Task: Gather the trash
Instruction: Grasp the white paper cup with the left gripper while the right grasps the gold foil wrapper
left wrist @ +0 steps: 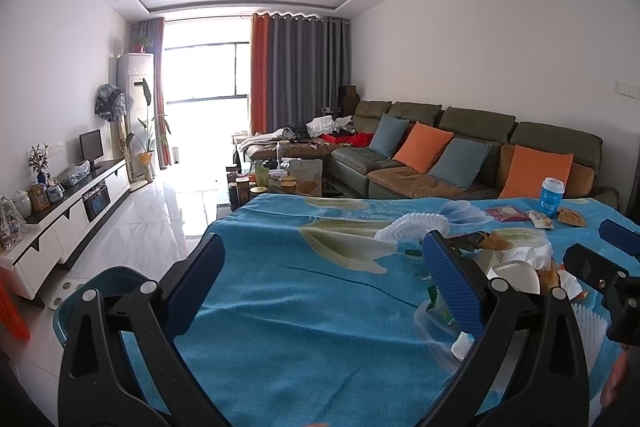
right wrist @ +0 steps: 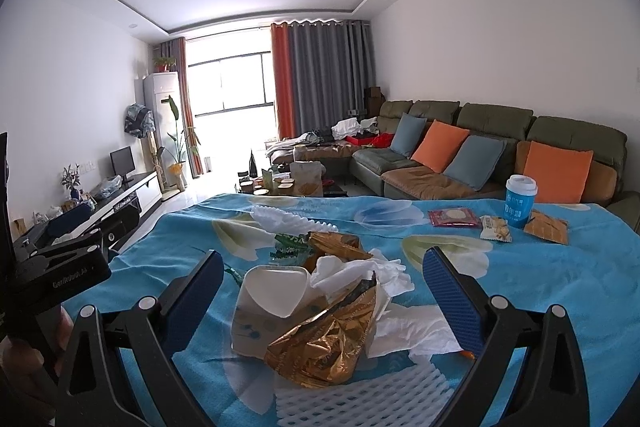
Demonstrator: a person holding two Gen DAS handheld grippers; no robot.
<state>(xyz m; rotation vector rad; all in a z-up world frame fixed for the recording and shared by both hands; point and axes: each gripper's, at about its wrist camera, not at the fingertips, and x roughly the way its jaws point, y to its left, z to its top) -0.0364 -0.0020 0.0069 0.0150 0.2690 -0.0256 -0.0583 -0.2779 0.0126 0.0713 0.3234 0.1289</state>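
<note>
A pile of trash lies on the blue flowered tablecloth (right wrist: 520,287): a gold foil wrapper (right wrist: 324,343), a white paper cup (right wrist: 272,303) on its side, crumpled white tissue (right wrist: 404,331) and white foam netting (right wrist: 344,399). My right gripper (right wrist: 324,291) is open, its fingers either side of the pile. My left gripper (left wrist: 328,279) is open and empty over bare cloth, left of the pile (left wrist: 516,267). A blue paper cup (right wrist: 520,201) and several snack packets (right wrist: 496,227) lie far right.
A teal bin (left wrist: 80,291) stands on the floor at the table's left edge. More foam netting (right wrist: 292,221) lies behind the pile. A sofa (right wrist: 500,155) with cushions is behind the table, a cluttered coffee table (left wrist: 272,183) beyond, a TV cabinet (left wrist: 72,207) at left.
</note>
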